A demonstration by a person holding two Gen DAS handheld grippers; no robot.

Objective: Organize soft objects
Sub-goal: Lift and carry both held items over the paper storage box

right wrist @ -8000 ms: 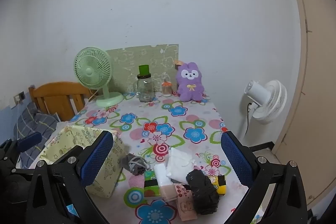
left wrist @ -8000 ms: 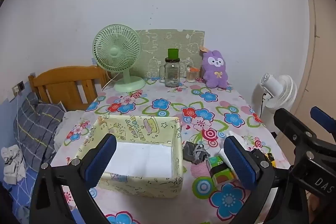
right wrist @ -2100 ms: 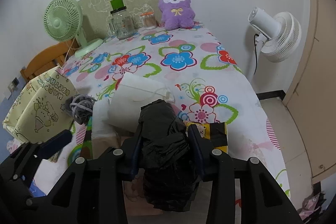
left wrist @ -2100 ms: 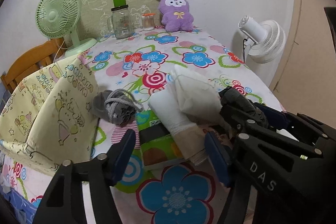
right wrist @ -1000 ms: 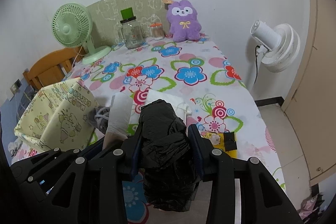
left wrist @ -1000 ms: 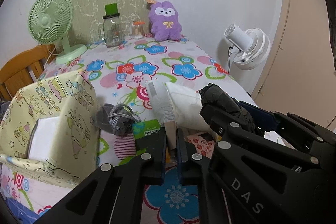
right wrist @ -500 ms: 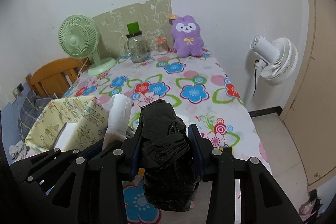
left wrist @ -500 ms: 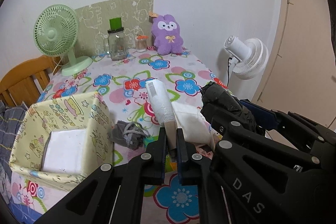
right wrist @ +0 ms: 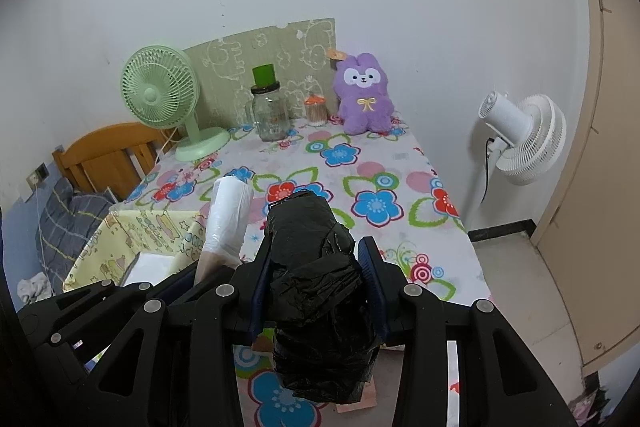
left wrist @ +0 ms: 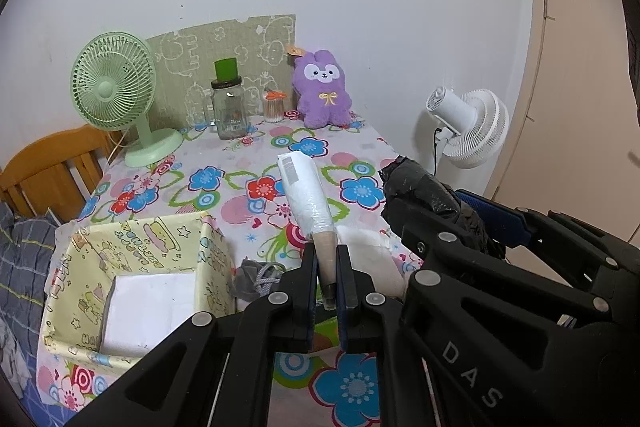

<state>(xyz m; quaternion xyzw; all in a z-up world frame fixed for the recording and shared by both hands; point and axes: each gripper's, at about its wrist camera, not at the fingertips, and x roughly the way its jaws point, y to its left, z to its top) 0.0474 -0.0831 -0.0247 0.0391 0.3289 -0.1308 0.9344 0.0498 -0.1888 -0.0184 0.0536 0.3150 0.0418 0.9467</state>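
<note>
My left gripper [left wrist: 327, 255] is shut on the lower end of a white plastic-wrapped packet [left wrist: 306, 199], which sticks up above the flowered table. To its right, my right gripper [right wrist: 316, 247] is shut on a black plastic bundle [right wrist: 316, 279]; the same black bundle [left wrist: 424, 191] shows in the left wrist view. Both are held above the table. A yellow patterned fabric box [left wrist: 132, 255] stands at the left with a white pad [left wrist: 148, 303] inside. Beside the box lies a grey rolled sock [left wrist: 256, 277], and a white pouch [left wrist: 368, 251] lies behind my left fingers.
At the table's far end stand a green fan [left wrist: 116, 87], a glass jar with a green lid [left wrist: 228, 111], a small pot [left wrist: 274, 105] and a purple plush [left wrist: 322, 91]. A white floor fan [left wrist: 468, 127] is right of the table, a wooden headboard [left wrist: 44, 167] left.
Both grippers have risen with their loads, so the table looks farther below. The white packet and the black bundle have come up off the pile.
</note>
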